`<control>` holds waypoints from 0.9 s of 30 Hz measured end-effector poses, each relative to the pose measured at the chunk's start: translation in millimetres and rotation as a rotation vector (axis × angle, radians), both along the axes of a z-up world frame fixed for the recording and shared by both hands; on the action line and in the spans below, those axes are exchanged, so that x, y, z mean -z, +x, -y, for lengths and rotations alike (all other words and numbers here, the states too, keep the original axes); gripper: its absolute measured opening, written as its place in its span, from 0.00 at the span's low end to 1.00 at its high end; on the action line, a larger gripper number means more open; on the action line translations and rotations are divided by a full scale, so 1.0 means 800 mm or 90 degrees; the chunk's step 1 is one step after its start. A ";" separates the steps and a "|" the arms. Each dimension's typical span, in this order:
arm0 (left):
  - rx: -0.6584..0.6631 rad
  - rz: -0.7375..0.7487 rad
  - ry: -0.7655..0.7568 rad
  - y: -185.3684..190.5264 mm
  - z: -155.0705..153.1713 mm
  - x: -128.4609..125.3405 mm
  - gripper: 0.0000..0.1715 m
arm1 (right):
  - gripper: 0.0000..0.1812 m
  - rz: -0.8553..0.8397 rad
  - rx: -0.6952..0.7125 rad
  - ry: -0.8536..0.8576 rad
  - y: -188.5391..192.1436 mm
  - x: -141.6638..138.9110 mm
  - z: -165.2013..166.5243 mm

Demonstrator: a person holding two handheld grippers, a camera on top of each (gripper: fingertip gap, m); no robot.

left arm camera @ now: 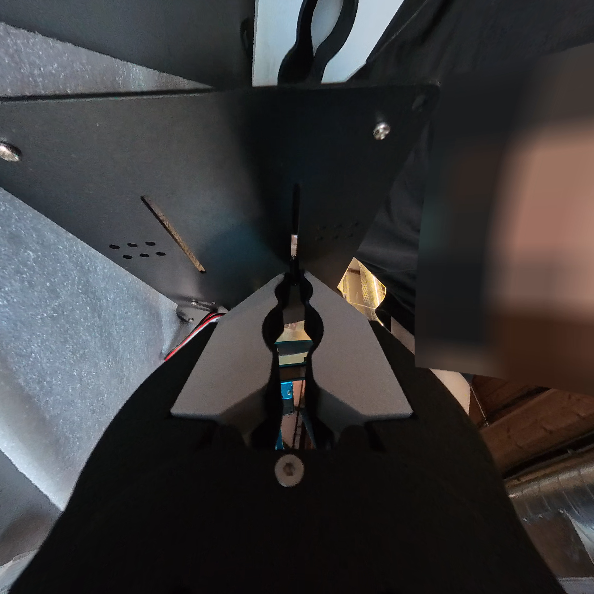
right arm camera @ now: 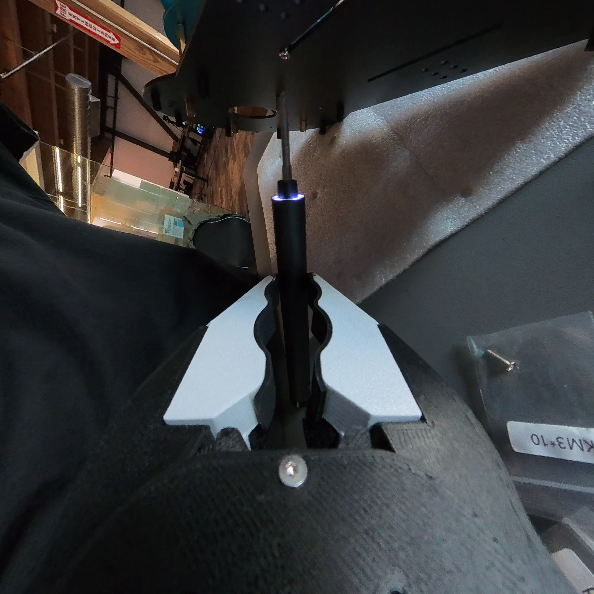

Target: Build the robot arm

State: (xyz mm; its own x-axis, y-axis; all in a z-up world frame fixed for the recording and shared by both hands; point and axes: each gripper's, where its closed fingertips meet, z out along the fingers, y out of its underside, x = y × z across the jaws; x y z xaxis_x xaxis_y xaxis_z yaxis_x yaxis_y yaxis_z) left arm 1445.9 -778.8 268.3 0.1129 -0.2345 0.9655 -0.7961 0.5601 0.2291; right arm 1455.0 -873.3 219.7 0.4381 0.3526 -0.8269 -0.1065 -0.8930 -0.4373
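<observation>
Right gripper (right arm camera: 292,283) jaws clamped on lit black electric screwdriver (right arm camera: 289,257), bit ahead of jaws at black metal plate (right arm camera: 401,48). Left gripper (left arm camera: 294,279) jaws closed on plate edge (left arm camera: 225,160). Two plate screws (left arm camera: 381,130) seated; bagged screw (right arm camera: 501,361) right of jaws.

The black panel (left arm camera: 225,160) runs off the left edge of the left wrist view, and a large blurred patch covers its right side. In the right wrist view, the screwdriver (right arm camera: 291,289) bit meets the panel's edge (the contact point is too dark to make out). A clear bag (right arm camera: 540,385) is cut off at the right edge.
</observation>
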 end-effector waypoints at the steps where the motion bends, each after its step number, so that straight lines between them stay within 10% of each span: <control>1: 0.007 -0.005 0.002 -0.001 0.000 0.000 0.02 | 0.09 0.000 0.001 0.001 0.000 0.000 0.000; 27: -0.006 -0.008 0.055 0.010 -0.007 0.012 0.12 | 0.09 -0.002 0.000 0.011 -0.001 -0.003 0.001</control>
